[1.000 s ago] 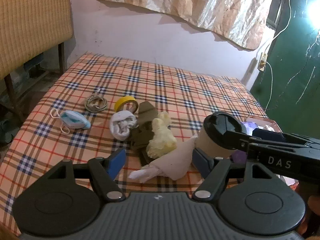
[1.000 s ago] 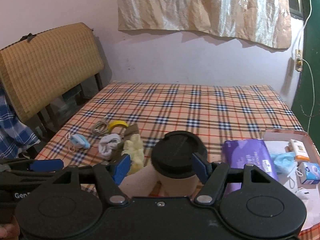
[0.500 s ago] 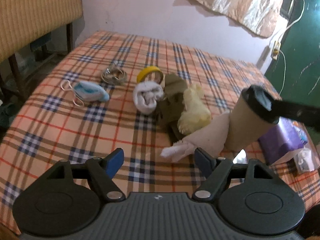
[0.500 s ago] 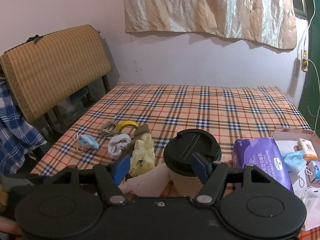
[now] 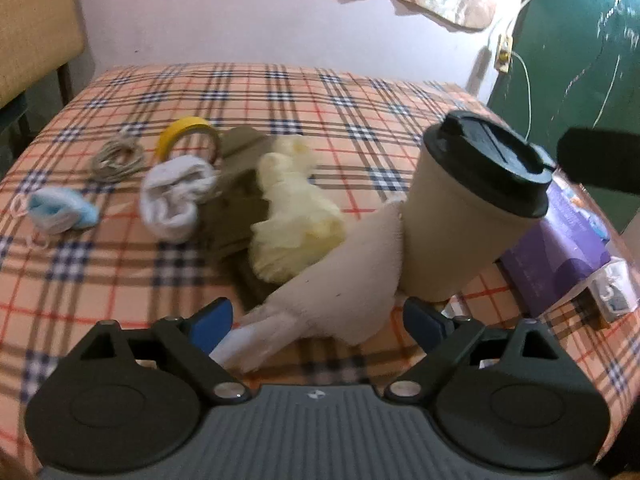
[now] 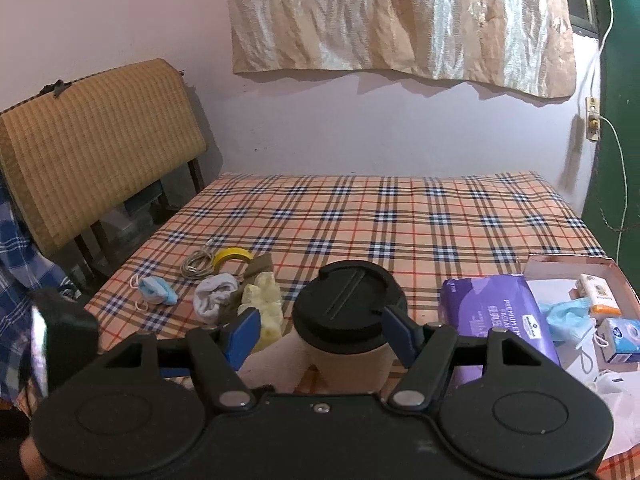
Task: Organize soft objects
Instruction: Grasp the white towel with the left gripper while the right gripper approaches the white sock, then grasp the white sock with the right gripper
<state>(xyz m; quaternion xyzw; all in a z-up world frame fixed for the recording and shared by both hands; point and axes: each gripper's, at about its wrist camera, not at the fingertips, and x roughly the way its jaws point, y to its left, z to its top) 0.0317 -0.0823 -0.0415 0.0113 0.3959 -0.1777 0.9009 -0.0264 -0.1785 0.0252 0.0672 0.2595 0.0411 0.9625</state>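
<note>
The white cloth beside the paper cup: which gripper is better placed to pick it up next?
Probably the left gripper: it is open, with the white cloth lying between its fingers. The right gripper, also open, is lined up on the paper cup instead.

Soft items and a cup on a plaid-covered surface.

Left of the lidded paper cup lie a yellow cloth, white sock, blue mask, cord coil and yellow tape roll; right of it, a purple tissue pack and open box.
</note>
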